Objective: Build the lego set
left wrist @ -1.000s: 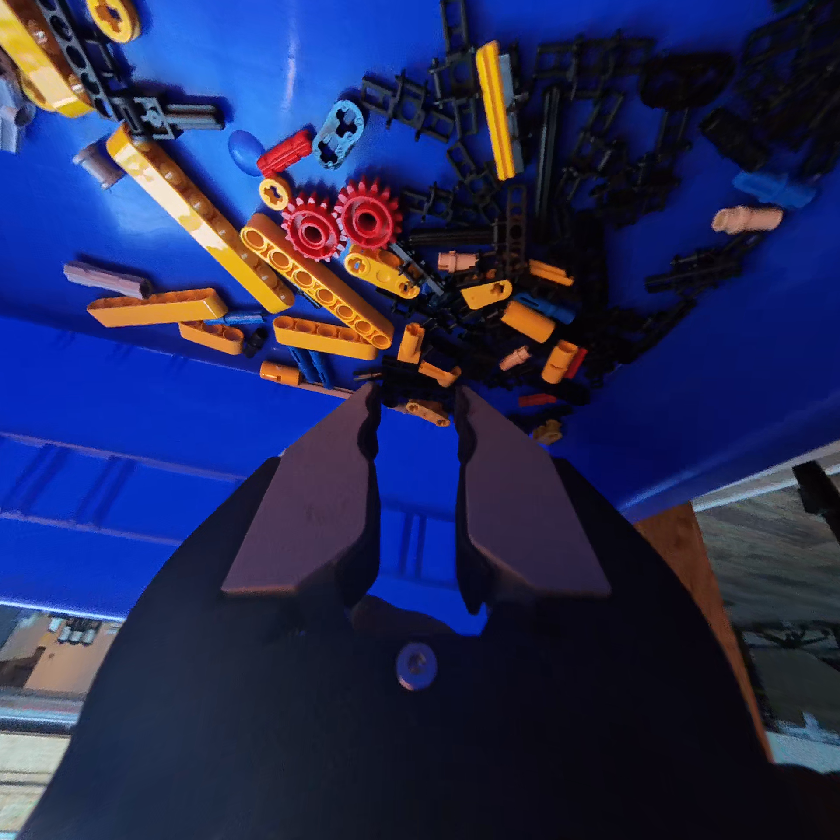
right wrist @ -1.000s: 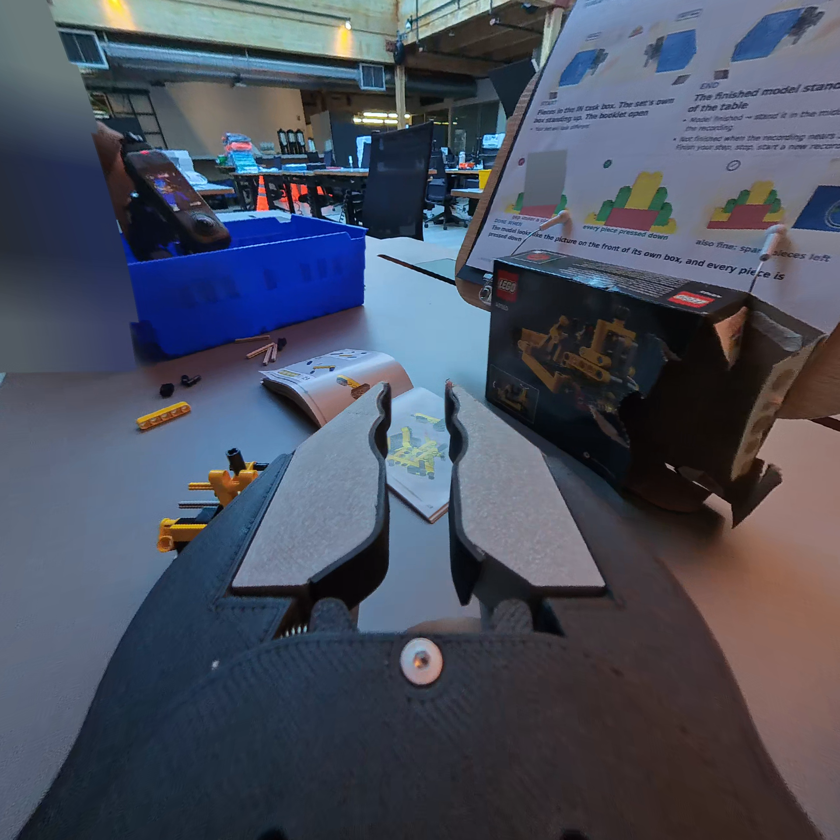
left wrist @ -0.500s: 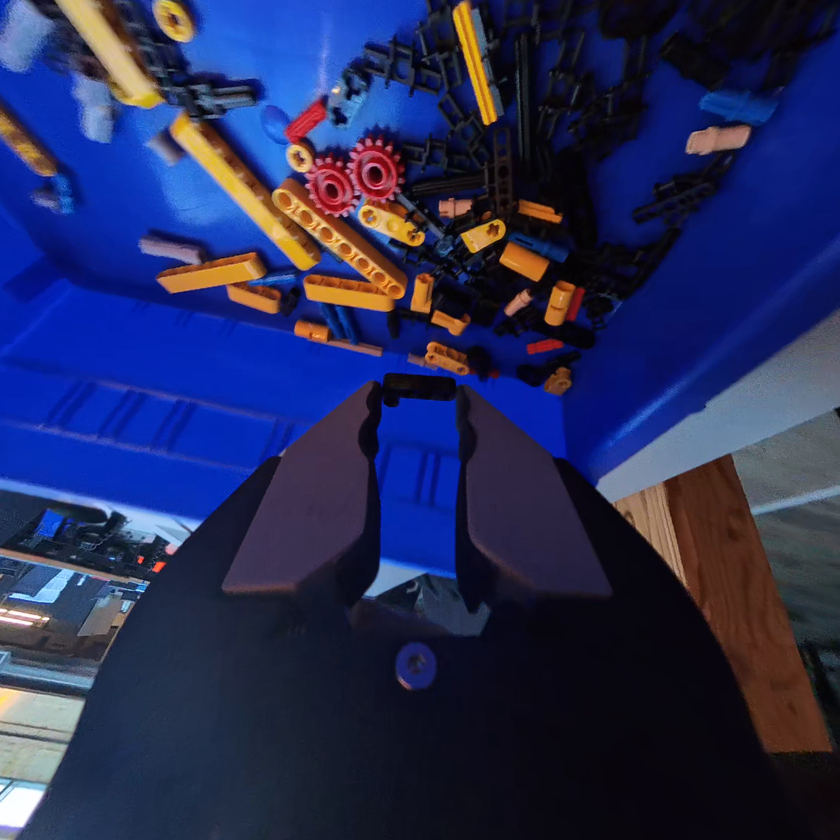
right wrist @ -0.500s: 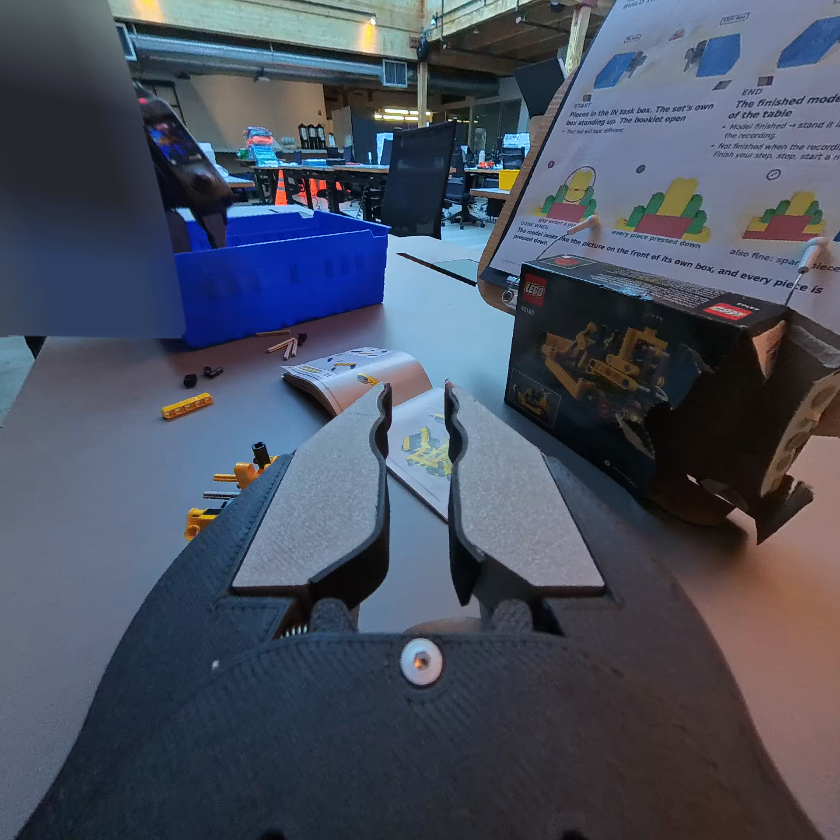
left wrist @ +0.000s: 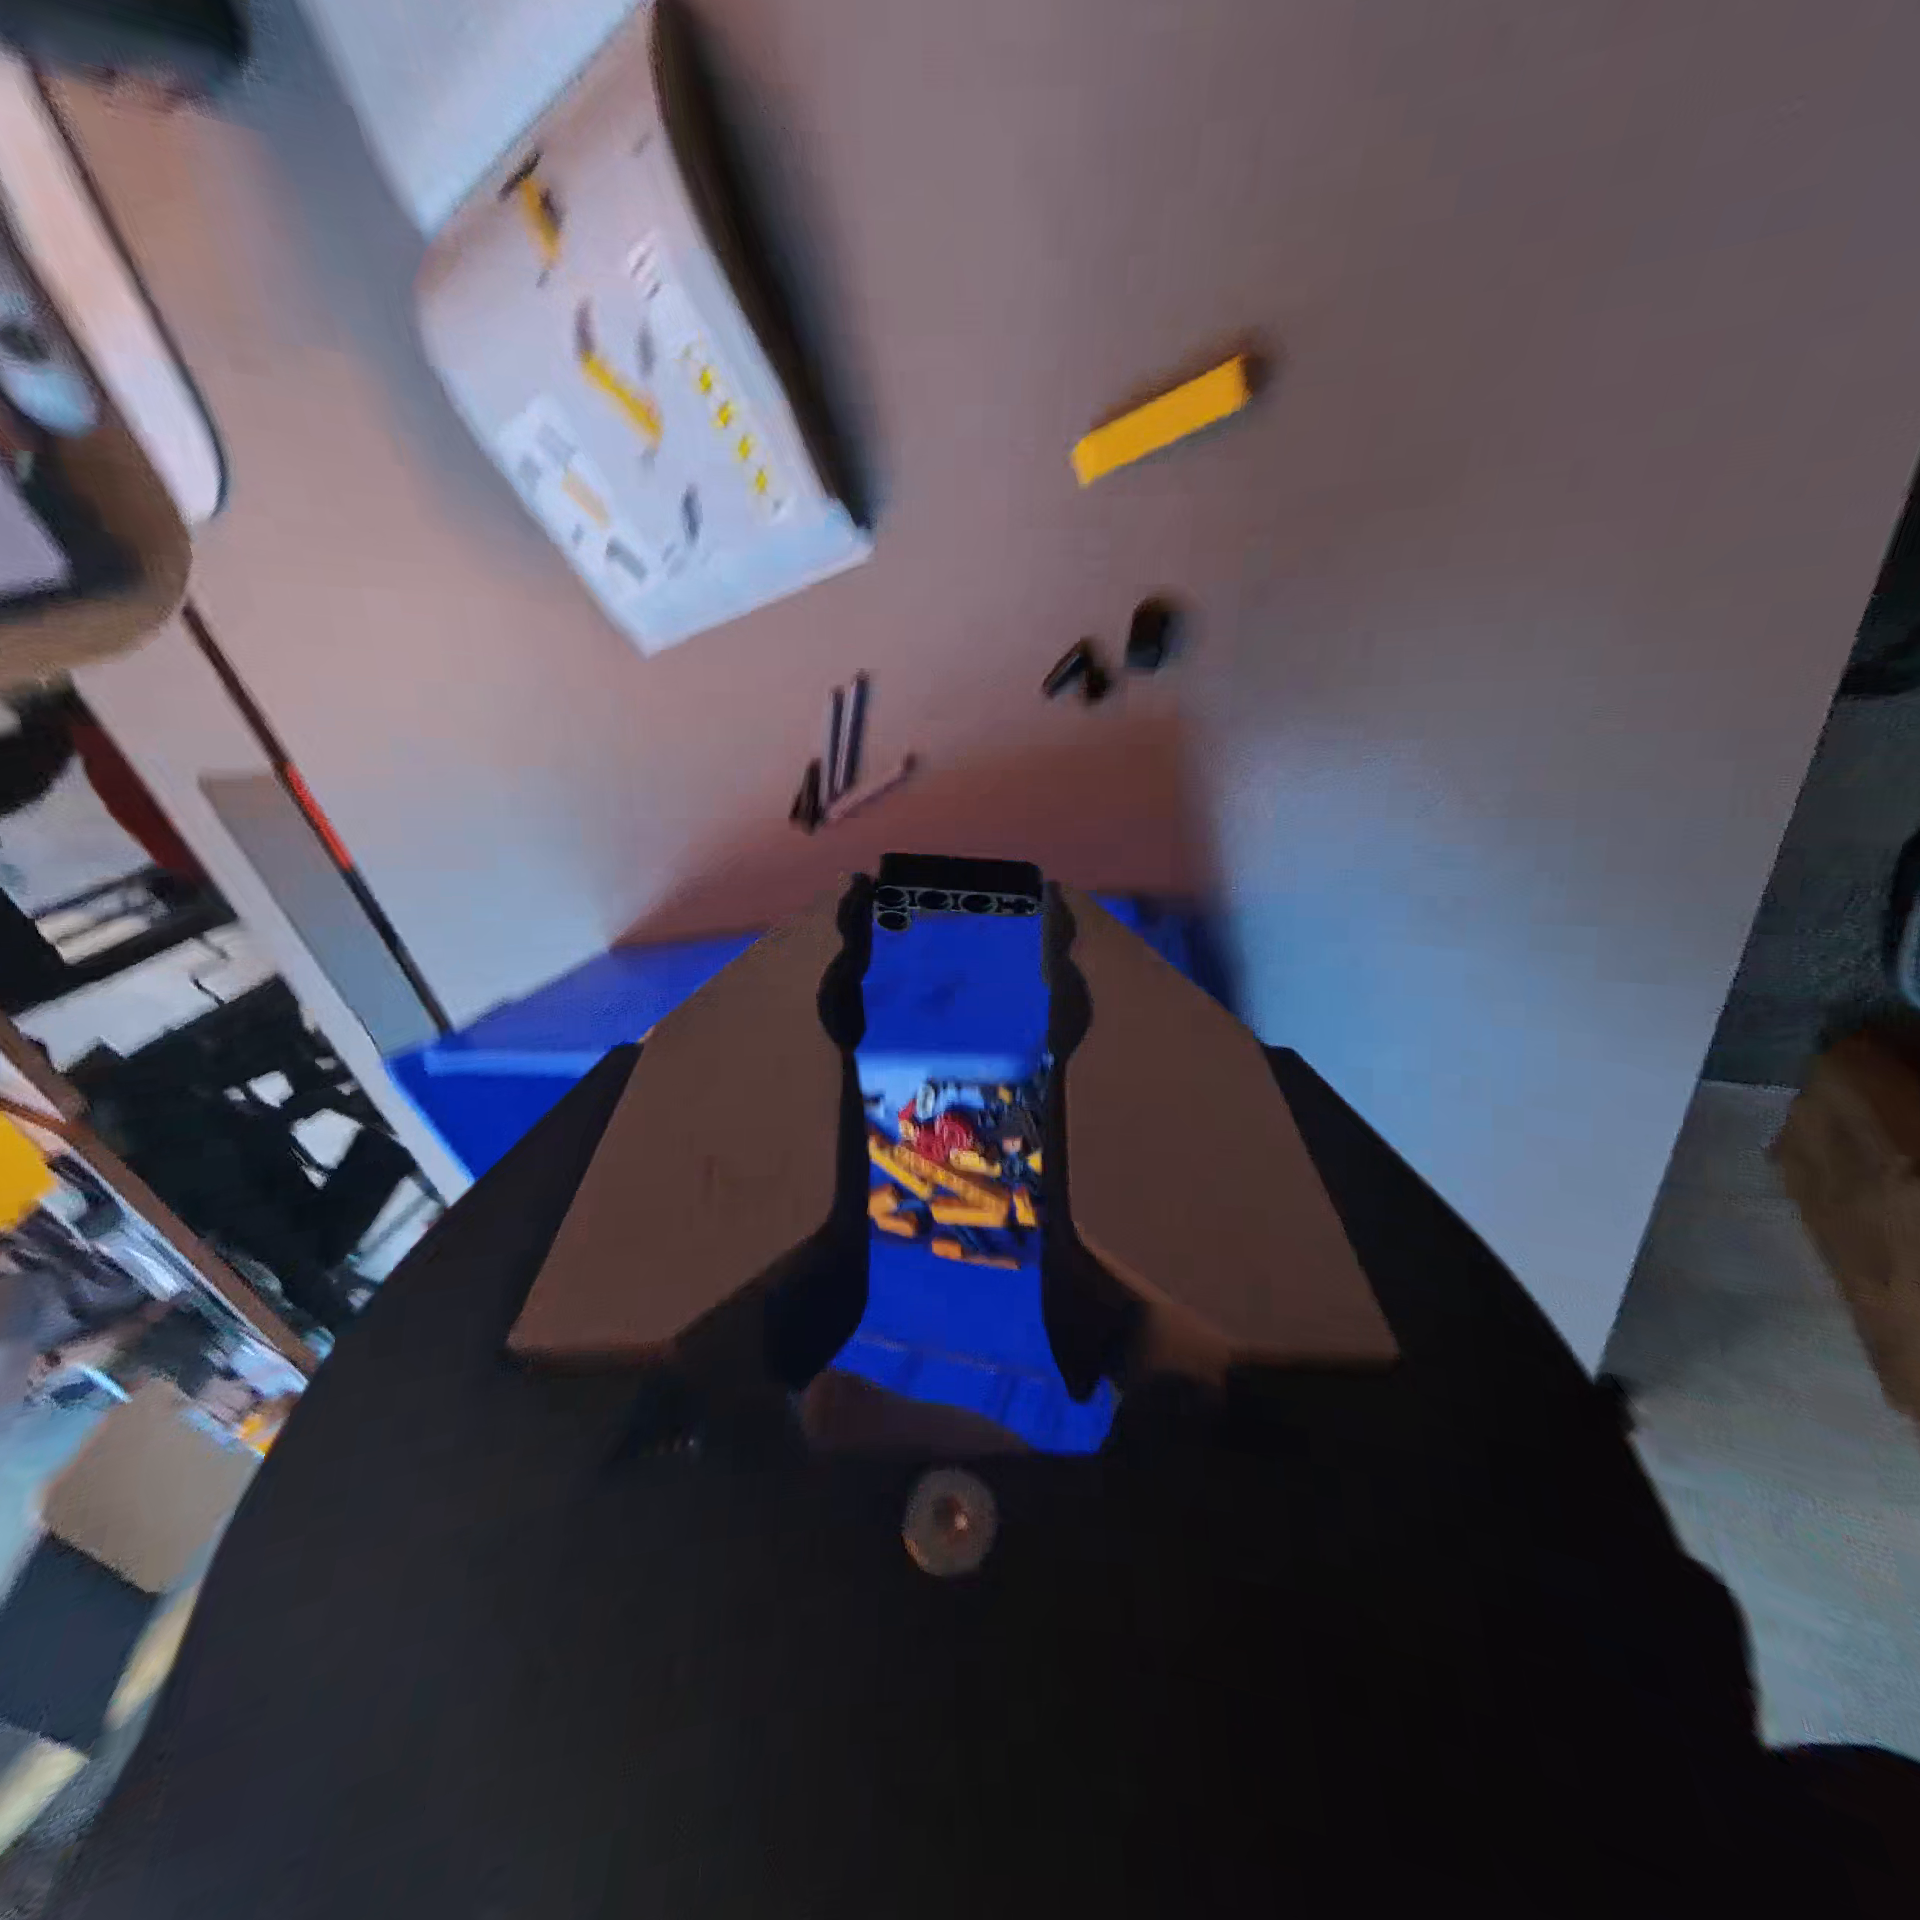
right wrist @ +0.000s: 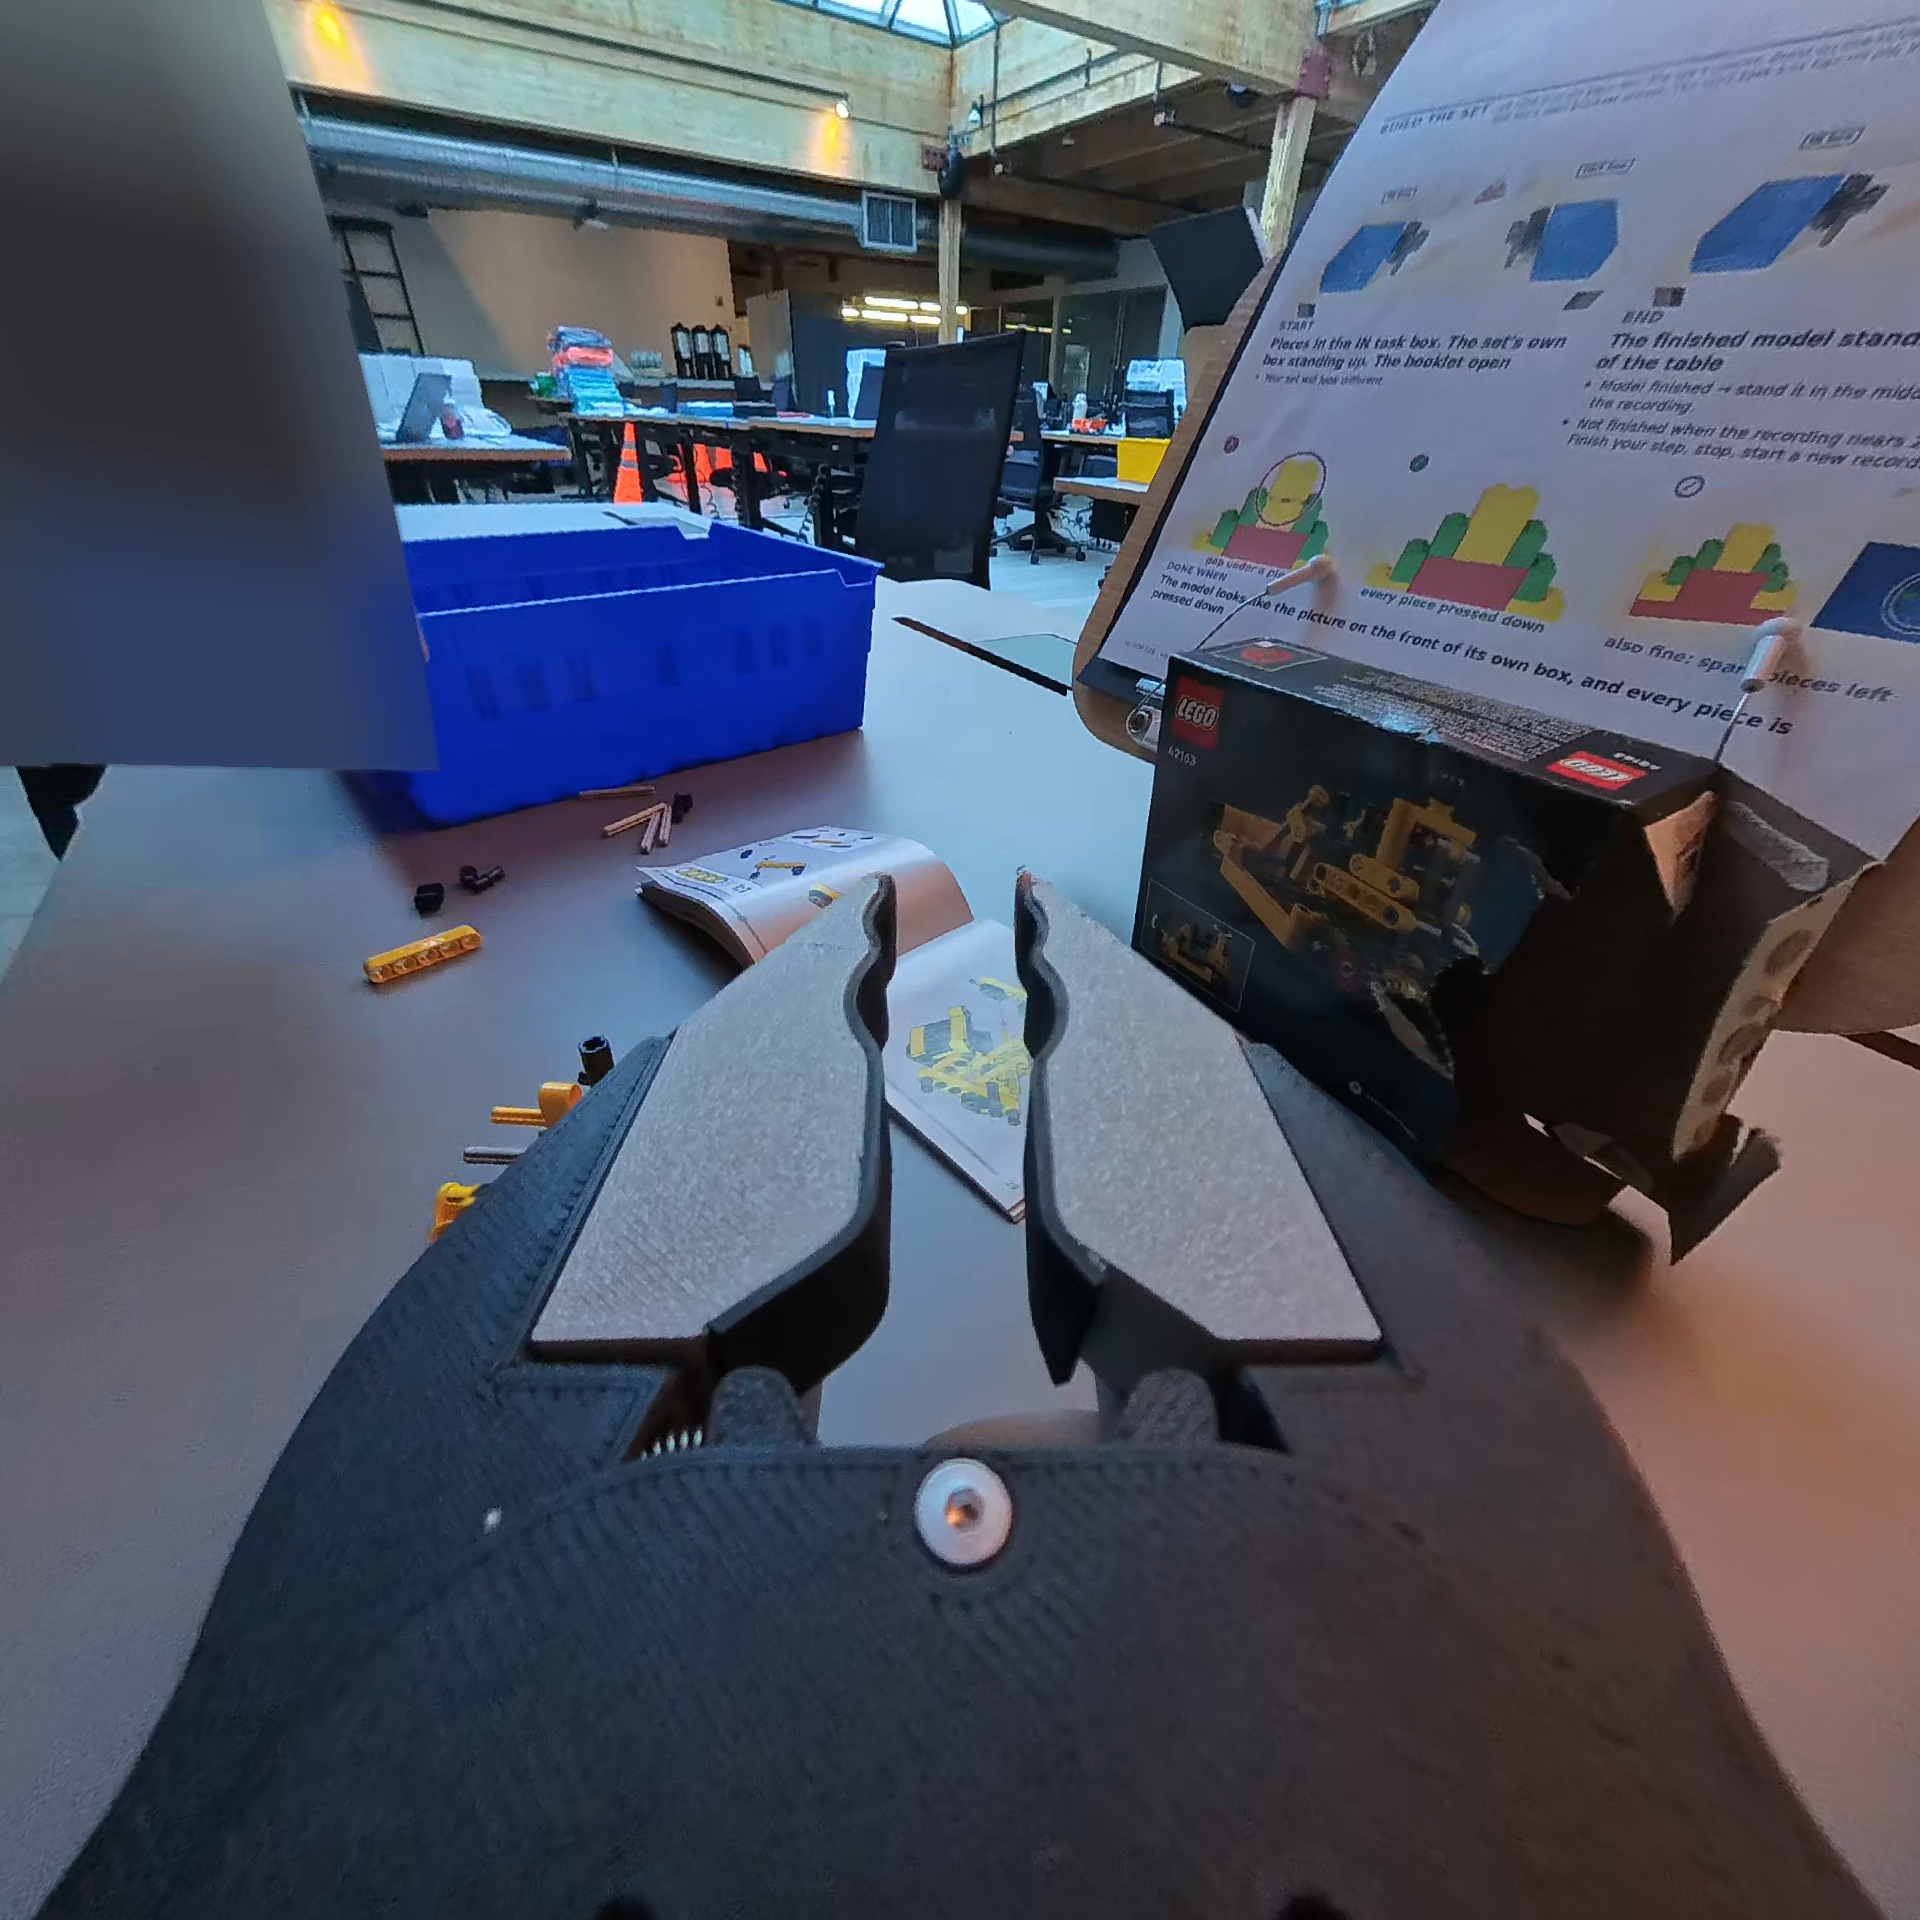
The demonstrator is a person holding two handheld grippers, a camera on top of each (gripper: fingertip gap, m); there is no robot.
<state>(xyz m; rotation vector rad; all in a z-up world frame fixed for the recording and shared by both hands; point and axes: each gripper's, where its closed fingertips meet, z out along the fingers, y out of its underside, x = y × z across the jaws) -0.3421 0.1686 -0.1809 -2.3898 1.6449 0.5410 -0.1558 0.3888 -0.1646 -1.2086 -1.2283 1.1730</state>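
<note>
Bin (right wrist: 644, 665) first, one blue tub with one open booklet (right wrist: 831, 894) just in front of it, and between them lie one yellow beam (right wrist: 421, 953), what looks like three thin pins (right wrist: 639, 821) and two black connectors (right wrist: 457, 886). Left gripper (left wrist: 958, 902) is above the bin's front rim, tips clamped end-to-end on one short black beam (left wrist: 958, 888), light, rigid, slick plastic best pinched across its flat sides. Right gripper (right wrist: 954, 894) hangs over the booklet, jaws apart, empty.
</note>
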